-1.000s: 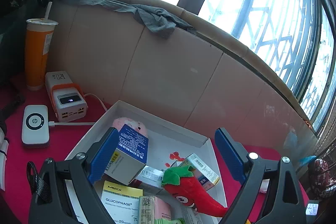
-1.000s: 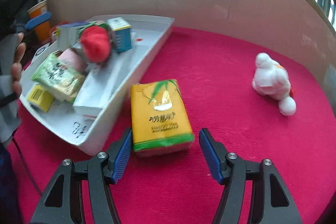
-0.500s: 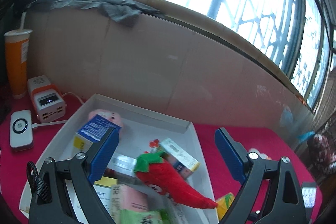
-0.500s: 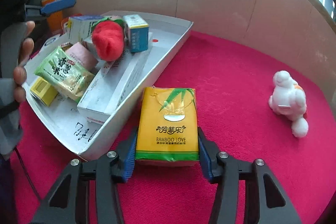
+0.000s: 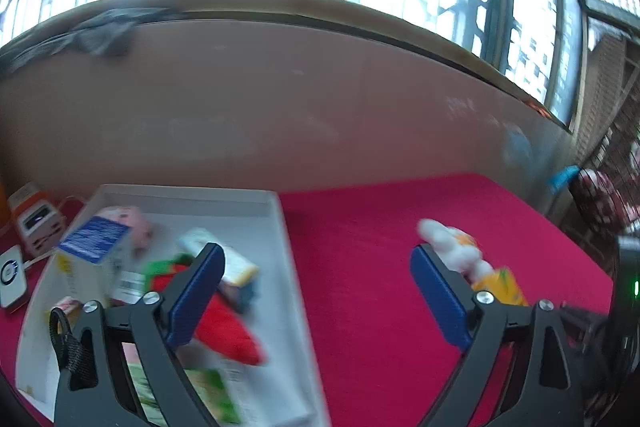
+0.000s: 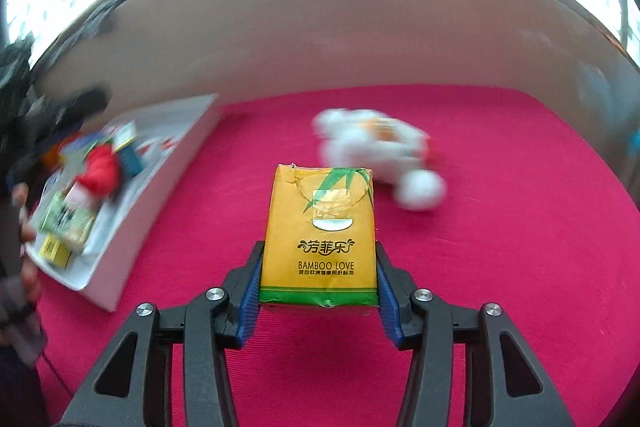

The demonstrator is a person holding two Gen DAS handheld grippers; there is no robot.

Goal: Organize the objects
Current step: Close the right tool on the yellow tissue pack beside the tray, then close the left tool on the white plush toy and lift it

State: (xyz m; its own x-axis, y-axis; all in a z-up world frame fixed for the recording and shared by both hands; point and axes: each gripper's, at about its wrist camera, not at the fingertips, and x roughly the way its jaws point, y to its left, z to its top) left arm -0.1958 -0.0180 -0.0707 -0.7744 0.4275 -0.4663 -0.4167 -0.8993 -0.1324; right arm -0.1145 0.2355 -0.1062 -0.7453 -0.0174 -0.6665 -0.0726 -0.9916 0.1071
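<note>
My right gripper (image 6: 318, 287) is shut on a yellow "Bamboo Love" tissue pack (image 6: 320, 227), held above the red cloth. A white plush toy (image 6: 384, 155) lies on the cloth just beyond the pack. A white tray (image 6: 132, 227) at the left holds boxes, packets and a red chilli plush (image 6: 100, 173). My left gripper (image 5: 316, 291) is open and empty, over the tray's right rim (image 5: 288, 251). In the left wrist view the chilli plush (image 5: 224, 327) lies in the tray, the white plush toy (image 5: 452, 247) and the tissue pack (image 5: 500, 287) show at the right.
A brown partition wall (image 5: 320, 99) backs the red table (image 5: 380, 267), with windows above. A power bank (image 5: 36, 223) and a white device (image 5: 10, 271) sit left of the tray. A grey cloth (image 5: 104, 31) hangs over the wall.
My right gripper has lifted the tissue pack and swung right toward the white plush toy. My left gripper has swung right, from over the tray to its right rim.
</note>
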